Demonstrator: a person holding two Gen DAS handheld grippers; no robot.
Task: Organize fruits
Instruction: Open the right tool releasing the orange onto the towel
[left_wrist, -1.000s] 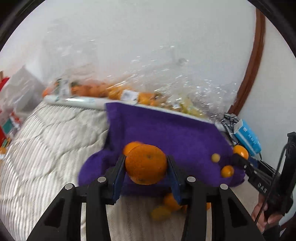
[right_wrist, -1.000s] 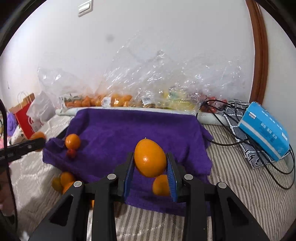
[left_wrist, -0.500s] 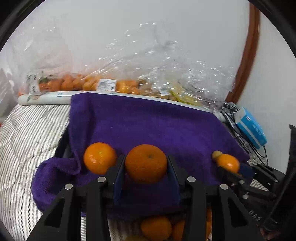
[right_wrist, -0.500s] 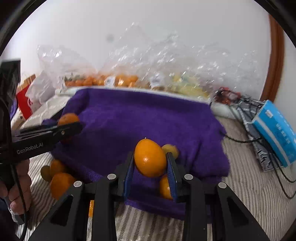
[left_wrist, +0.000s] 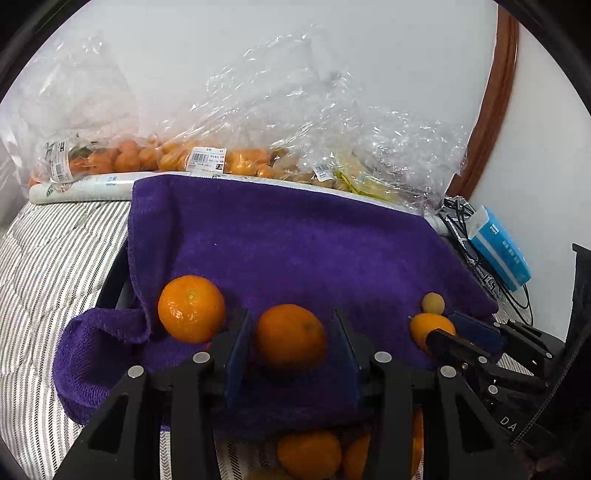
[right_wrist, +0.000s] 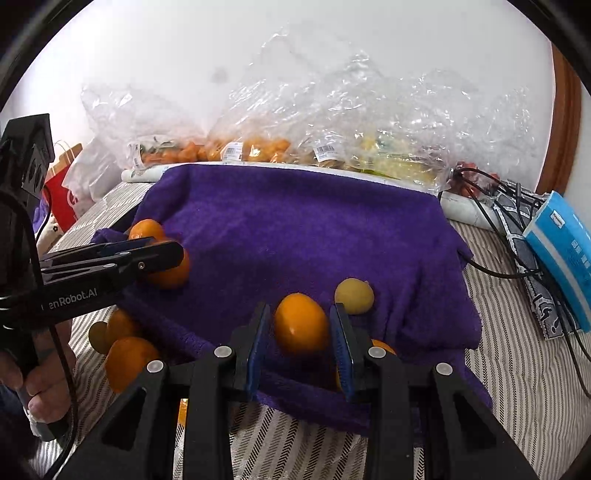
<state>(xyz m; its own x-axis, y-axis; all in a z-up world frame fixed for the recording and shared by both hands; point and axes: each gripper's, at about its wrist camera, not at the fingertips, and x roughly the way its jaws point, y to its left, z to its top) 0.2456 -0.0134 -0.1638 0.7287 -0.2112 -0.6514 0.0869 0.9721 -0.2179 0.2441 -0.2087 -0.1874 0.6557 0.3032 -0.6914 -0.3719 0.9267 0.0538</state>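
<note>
A purple towel (left_wrist: 295, 240) (right_wrist: 295, 229) covers a raised spot on the striped bed. The jaws of my left gripper (left_wrist: 291, 350) (right_wrist: 166, 251) are opening. A round orange (left_wrist: 290, 339) sits on the towel between the pads, with a thin gap on each side. A mandarin (left_wrist: 191, 308) lies just left of it. My right gripper (right_wrist: 299, 343) (left_wrist: 441, 326) is shut on an oval orange fruit (right_wrist: 301, 323) low over the towel's front right. A small yellow fruit (right_wrist: 354, 296) (left_wrist: 433, 302) lies just beyond it.
Clear plastic bags of fruit (left_wrist: 221, 162) (right_wrist: 258, 147) line the wall behind the towel. Several loose oranges (right_wrist: 127, 360) (left_wrist: 310, 456) lie on the bed at the towel's front edge. A blue tissue pack (right_wrist: 561, 251) and cables (right_wrist: 498, 192) are at right. A person's hand (right_wrist: 40, 387) holds the left gripper.
Both grippers sank toward the towel. The left jaws widened and its orange now rests on the towel instead of being pinched. The right gripper still carries its fruit.
</note>
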